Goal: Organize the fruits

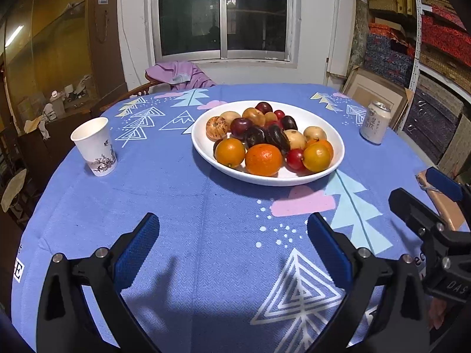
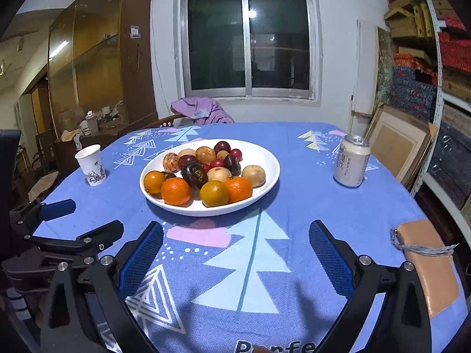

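Your fruits (image 1: 265, 138) are heaped in the white plate (image 1: 206, 150), which sits at the centre of both views on the bench (image 1: 182, 206) under its blue patterned cloth: oranges in front, dark plums and pale round fruits behind. A paper cup (image 1: 94, 147) stands well apart at the left of the frame, a drink can (image 1: 375, 123) at the right. Your left gripper (image 1: 232, 250) and right gripper (image 2: 235, 253) both hang near the bottom edge, jaws spread wide with only cloth between them.
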Motion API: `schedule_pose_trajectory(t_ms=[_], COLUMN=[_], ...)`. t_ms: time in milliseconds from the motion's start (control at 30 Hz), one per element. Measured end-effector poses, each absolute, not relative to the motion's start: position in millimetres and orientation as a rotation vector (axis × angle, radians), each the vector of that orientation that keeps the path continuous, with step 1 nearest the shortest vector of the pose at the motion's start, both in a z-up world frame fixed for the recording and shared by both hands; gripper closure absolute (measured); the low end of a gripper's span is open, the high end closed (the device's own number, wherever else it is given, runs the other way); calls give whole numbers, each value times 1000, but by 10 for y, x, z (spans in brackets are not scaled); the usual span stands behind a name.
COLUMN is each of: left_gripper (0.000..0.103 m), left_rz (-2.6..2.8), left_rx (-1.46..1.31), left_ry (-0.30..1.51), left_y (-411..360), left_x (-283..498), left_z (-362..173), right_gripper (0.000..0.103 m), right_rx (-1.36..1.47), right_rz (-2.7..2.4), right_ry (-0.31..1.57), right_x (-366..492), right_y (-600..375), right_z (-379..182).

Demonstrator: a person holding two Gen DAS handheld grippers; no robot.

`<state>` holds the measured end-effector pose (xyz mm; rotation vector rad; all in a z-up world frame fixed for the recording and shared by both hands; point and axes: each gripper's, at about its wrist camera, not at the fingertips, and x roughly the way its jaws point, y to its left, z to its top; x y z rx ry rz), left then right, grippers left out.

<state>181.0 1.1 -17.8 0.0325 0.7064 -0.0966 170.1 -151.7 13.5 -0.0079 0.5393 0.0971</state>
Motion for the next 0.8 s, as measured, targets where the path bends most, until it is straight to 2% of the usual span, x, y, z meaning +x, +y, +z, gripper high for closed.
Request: schedule_pose_trajectory(t_ms=[433,800], left_gripper=[4,4], left_rz=[-191,-99], left_rx=[-96,4], left_ry=[717,696], left_y=[127,48], left_x=[1912,1839], left_z=[-125,-114], right_gripper=[3,3], right_rx=[-31,43], right_rz=[87,121], right_ry=[583,659], right_x=[1712,1797], right_y=[-1424,-1507], right_z=[52,-15])
